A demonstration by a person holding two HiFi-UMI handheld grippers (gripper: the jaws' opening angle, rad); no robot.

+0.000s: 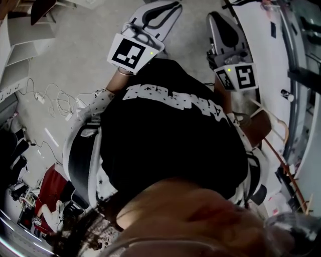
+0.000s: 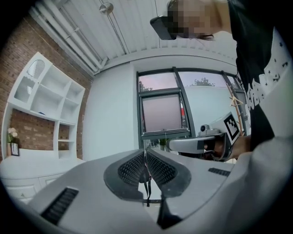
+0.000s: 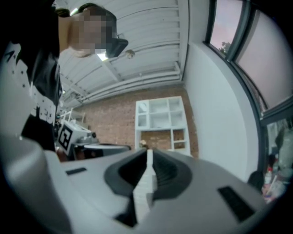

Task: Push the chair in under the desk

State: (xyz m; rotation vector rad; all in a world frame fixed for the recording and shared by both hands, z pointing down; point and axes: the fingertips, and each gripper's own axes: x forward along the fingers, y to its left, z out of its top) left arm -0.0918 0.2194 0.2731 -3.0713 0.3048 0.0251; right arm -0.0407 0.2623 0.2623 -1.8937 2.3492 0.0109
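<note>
The person stood over the scene in a black shirt (image 1: 170, 135) with white print, holding both tools out toward 12 o'clock of the head view. The left gripper (image 1: 168, 10) was at about 12 o'clock there, with its marker cube (image 1: 131, 51) just behind it. The right gripper (image 1: 216, 20) was at 1 o'clock, near the left one but apart from it, and it also carried a marker cube (image 1: 241, 77).

In the left gripper view, the jaws of the left gripper (image 2: 145, 153) were pressed together, with nothing gripped between them. They pointed at a window (image 2: 162, 114) in a pale wall, and a white shelf unit (image 2: 46, 100) stood at 9 o'clock. The right gripper (image 2: 197, 144) showed at 3 o'clock.

In the right gripper view, the jaws of the right gripper (image 3: 149, 153) were also closed together and held nothing. A white shelf unit (image 3: 160, 121) stood against a brick wall (image 3: 114, 119) straight ahead.

A white tabletop (image 1: 261, 40) ran along 2 to 3 o'clock of the head view. White cables (image 1: 55, 100) lay on the grey floor (image 1: 80, 55) at 9 o'clock. I could not make out the chair in any view.
</note>
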